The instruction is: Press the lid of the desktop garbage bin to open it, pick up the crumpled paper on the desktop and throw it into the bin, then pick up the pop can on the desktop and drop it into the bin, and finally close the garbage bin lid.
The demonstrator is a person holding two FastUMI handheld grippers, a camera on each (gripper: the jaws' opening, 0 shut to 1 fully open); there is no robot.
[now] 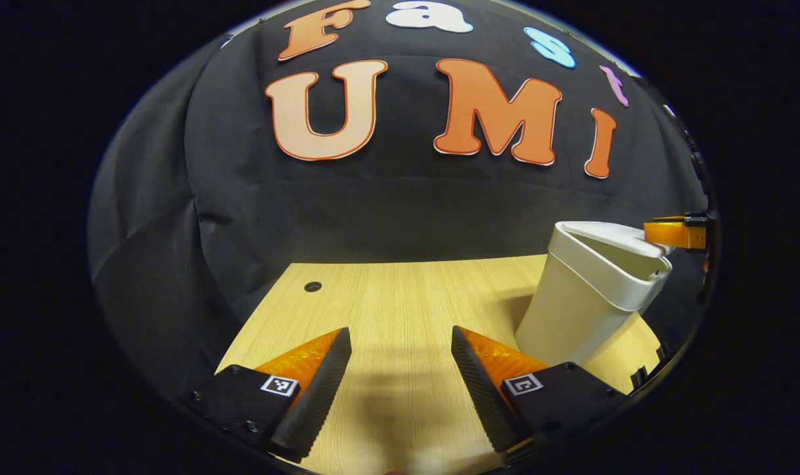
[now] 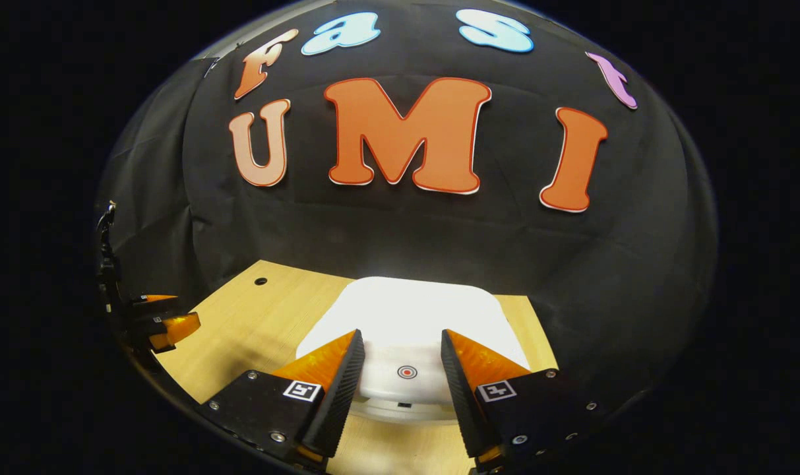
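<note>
Open right gripper (image 2: 400, 369) above lidded bin (image 2: 406, 316)

A light wood-grain counter (image 1: 400, 297) with a small round hole (image 1: 312, 286) stands against the creased black cloth wall (image 1: 373, 204), dimly lit.

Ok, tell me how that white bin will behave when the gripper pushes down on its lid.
The bin is tall, narrowing toward its base and leaning in the left gripper view, so an off-centre push may rock or tip it. It looks like thin plastic, probably light and apt to slide on the smooth table. The right gripper sits over the lid, near its round mark.
</note>
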